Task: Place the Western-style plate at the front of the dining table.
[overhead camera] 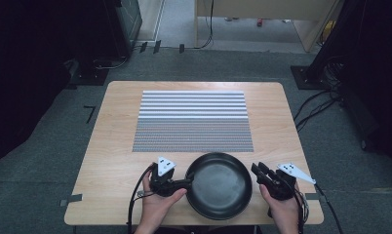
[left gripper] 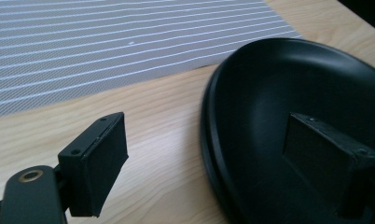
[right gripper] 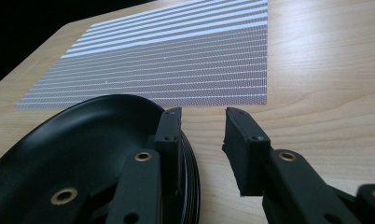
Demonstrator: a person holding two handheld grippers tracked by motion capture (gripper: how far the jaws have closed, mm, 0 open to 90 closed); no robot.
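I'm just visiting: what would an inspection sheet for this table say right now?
Surface: wooden table, bare around the mat.
Job's things: black dish at the near edge; striped mat behind it.
Clutter: nothing seen.
Grippers: left tongs straddle the dish's rim, open; right tongs straddle the opposite rim, a gap showing at the outer pad.
Cables: one trails from each tool; more lie on the floor at right.
Surroundings: grey carpet, dark equipment.
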